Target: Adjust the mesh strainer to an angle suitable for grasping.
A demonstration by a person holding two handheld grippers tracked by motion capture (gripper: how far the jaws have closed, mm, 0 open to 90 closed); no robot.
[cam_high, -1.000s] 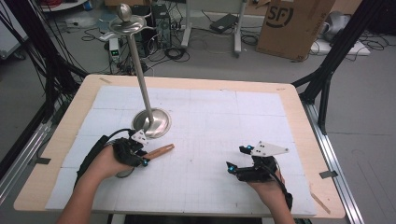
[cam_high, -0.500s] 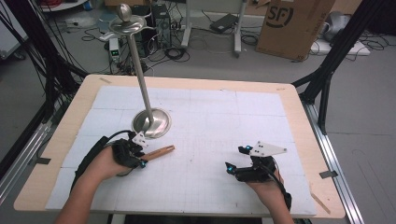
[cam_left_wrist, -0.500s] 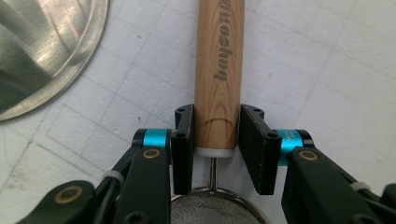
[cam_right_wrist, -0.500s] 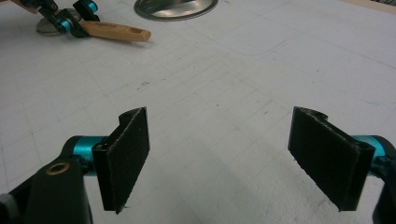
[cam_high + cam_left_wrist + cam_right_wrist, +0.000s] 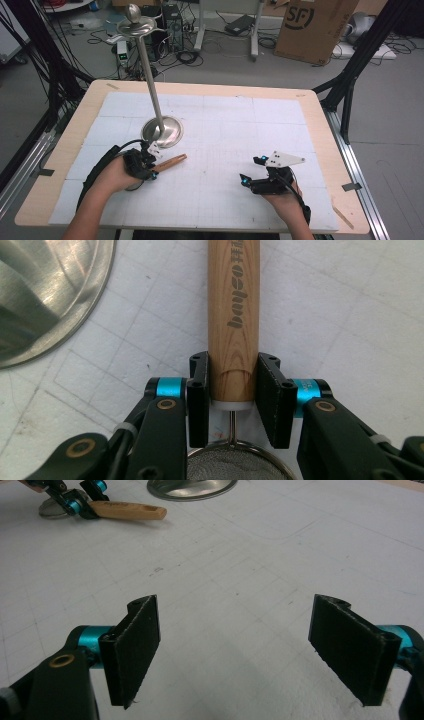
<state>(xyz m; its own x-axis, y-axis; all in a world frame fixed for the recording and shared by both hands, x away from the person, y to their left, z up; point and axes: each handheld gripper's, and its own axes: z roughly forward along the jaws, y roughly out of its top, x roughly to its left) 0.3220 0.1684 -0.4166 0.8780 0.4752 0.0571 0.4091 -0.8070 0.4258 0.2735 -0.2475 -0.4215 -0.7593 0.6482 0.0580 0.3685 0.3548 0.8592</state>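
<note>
1. White gridded matting (image 5: 225, 125) covers the table. On it the left gripper (image 5: 233, 360) has its jaws narrowed onto the strainer (image 5: 233, 300), with the pads against both sides of the wooden handle at its very end, by the wire neck.
2. Gripped that near the end, the long handle could lever and swing or twist between the pads when lifted.
3. The mesh bowl (image 5: 235, 465) sits under the gripper body, so it could snag or drag on the mat.
4. The strainer lies at 6 o'clock of the stand's base (image 5: 162, 131), handle tip towards 2 o'clock. A careless lift could knock the base or pole.
5. The right gripper (image 5: 245, 645) rests at 4 o'clock, jaws wide and empty, too far off to steady a slip.
</note>
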